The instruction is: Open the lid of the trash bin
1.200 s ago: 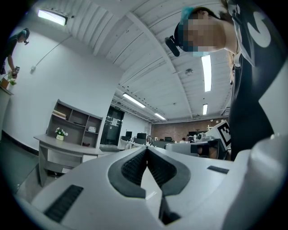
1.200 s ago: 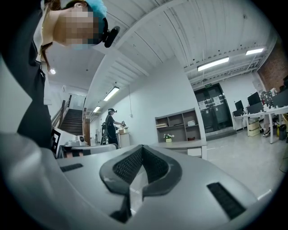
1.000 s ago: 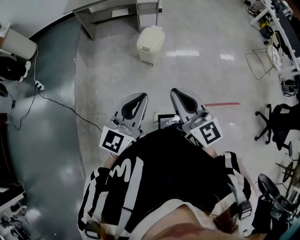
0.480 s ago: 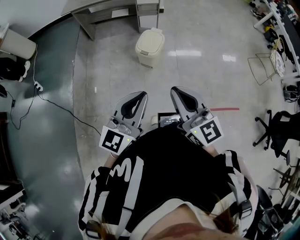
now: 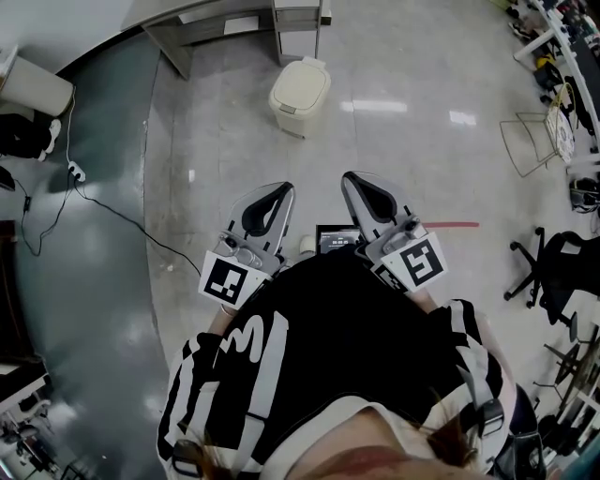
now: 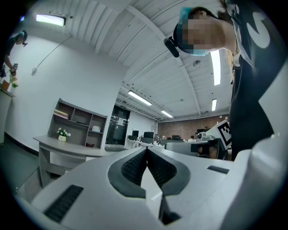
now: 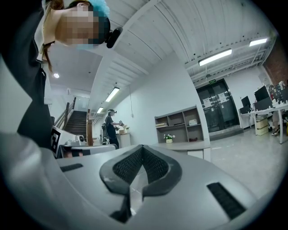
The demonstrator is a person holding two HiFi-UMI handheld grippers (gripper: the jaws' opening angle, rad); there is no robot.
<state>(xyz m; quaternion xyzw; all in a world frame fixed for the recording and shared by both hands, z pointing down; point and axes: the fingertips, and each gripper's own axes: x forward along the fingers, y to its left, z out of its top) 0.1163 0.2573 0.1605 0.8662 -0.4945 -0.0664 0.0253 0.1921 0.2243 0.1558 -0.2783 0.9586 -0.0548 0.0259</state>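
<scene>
The trash bin [image 5: 300, 92] stands on the floor straight ahead of both grippers and well apart from them, a little to the left of the line midway between them. That puts it slightly nearer the left gripper [image 5: 277, 195] than the right gripper [image 5: 356, 186]. Its cream lid [image 5: 303, 81] lies flat and closed, with its longer side running roughly away from the person. Which end carries the hinge is too small to tell. Both grippers are held close against the person's body and point forward. In each gripper view the ribbed jaws meet at the tips with nothing between them, so both are closed and empty. The task looks not yet begun, since either gripper would first have to be carried forward and down to reach the lid. The floor [image 5: 422, 150] is pale and glossy, with a darker grey band off beyond the left gripper. A black cable [image 5: 112, 208] crosses that band. A grey bench [image 5: 225, 23] stands just beyond the bin, and office chairs [image 5: 553, 262] stand far out past the right gripper.
</scene>
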